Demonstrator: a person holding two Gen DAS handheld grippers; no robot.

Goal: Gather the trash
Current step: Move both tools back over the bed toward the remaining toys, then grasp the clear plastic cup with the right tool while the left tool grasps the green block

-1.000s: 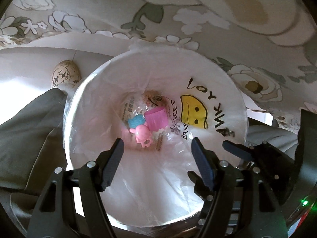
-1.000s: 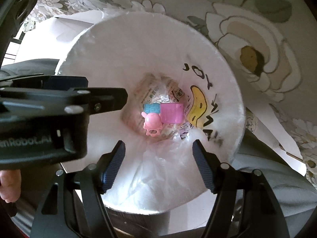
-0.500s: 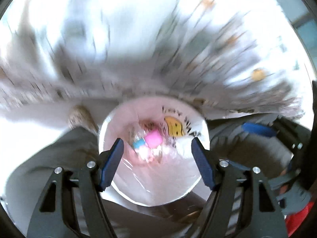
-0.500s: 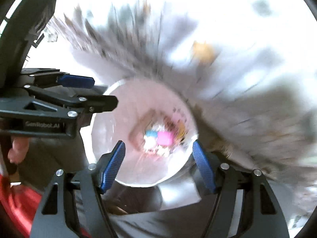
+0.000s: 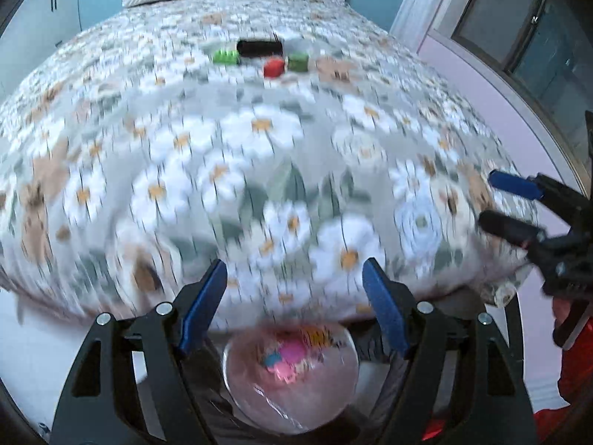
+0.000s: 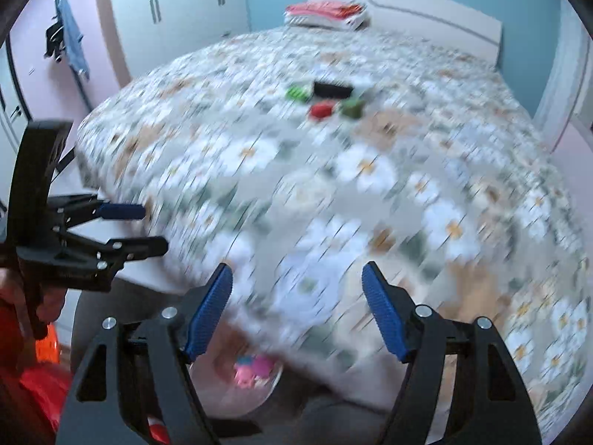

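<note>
Both grippers are up over the bed (image 5: 259, 141) w/ the daisy-print cover, and both frames are pretty motion-blurred. Our left gripper (image 5: 294, 307) has its jaws spread wide w/ nothing between them, and they've just been opening a bit further. Same for the right gripper (image 6: 296, 309) — released, empty, jaws just widened too.

The trash bin (image 5: 255, 400), lined w/ a clear bag, sits at the bottom center of the left view, below the jaws. We can see pink and blue bits inside plus some yellow print on the liner. In the right view the bin (image 6: 229, 396) is at the bottom, left of center, half hidden behind the left-hand finger, so less of the contents show.

Far up the bed in both views: a black item (image 5: 259, 47), a bright green piece (image 5: 225, 56), a red piece (image 5: 274, 68) and a darker green one (image 5: 297, 62), close together. Can't tell what they are — too blurred.

Only the right view shows the wardrobe doors (image 6: 178, 7) upper left and a blue cloth (image 6: 72, 37) hanging at the far left. Only the left view shows the window (image 5: 526, 37) upper right. A folded red-and-white pile (image 6: 326, 13) sits at the head of the bed in both.
</note>
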